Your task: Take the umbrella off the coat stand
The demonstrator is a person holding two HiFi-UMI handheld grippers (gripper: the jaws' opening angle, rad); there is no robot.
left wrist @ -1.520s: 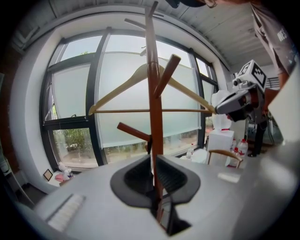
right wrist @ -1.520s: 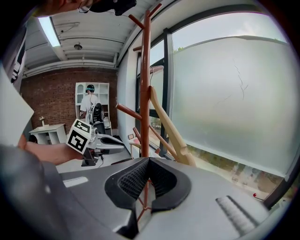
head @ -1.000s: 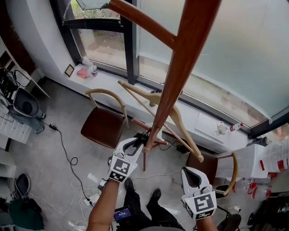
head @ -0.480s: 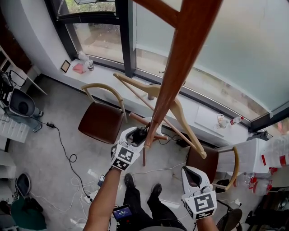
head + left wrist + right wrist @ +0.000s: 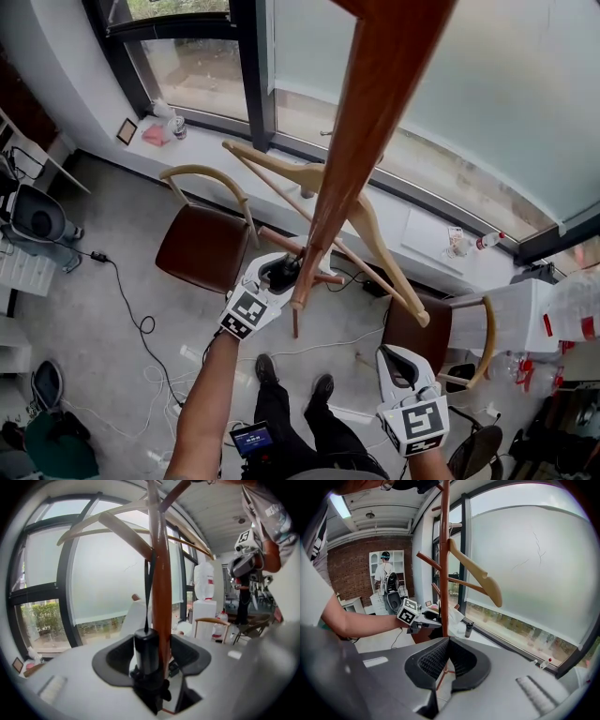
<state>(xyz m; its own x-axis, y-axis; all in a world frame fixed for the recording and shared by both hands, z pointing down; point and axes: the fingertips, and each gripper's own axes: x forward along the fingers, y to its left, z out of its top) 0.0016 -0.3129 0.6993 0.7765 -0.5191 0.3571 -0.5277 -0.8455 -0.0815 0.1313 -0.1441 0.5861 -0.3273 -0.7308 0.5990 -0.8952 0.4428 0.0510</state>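
Note:
The brown wooden coat stand (image 5: 352, 159) runs down the middle of the head view. A black folded umbrella (image 5: 281, 278) hangs by a thin strap close against the pole (image 5: 161, 597). In the left gripper view the umbrella (image 5: 146, 651) stands between the wide jaws of my left gripper (image 5: 152, 644), with a gap showing at its left side. In the head view my left gripper (image 5: 274, 268) is open around the umbrella and the pole. My right gripper (image 5: 394, 356) is lower right, away from the stand, and in its own view its jaws (image 5: 446, 640) are shut on nothing.
A pale wooden hanger (image 5: 366, 234) hangs on the stand's pegs. A brown chair (image 5: 202, 246) stands left of the stand's foot and a second chair (image 5: 441, 337) to the right. Cables (image 5: 141, 328) lie on the floor. Another person (image 5: 385, 573) stands far off.
My left gripper has moved in to the pole and its jaws have spread wide around the black umbrella. The right gripper has hardly shifted.

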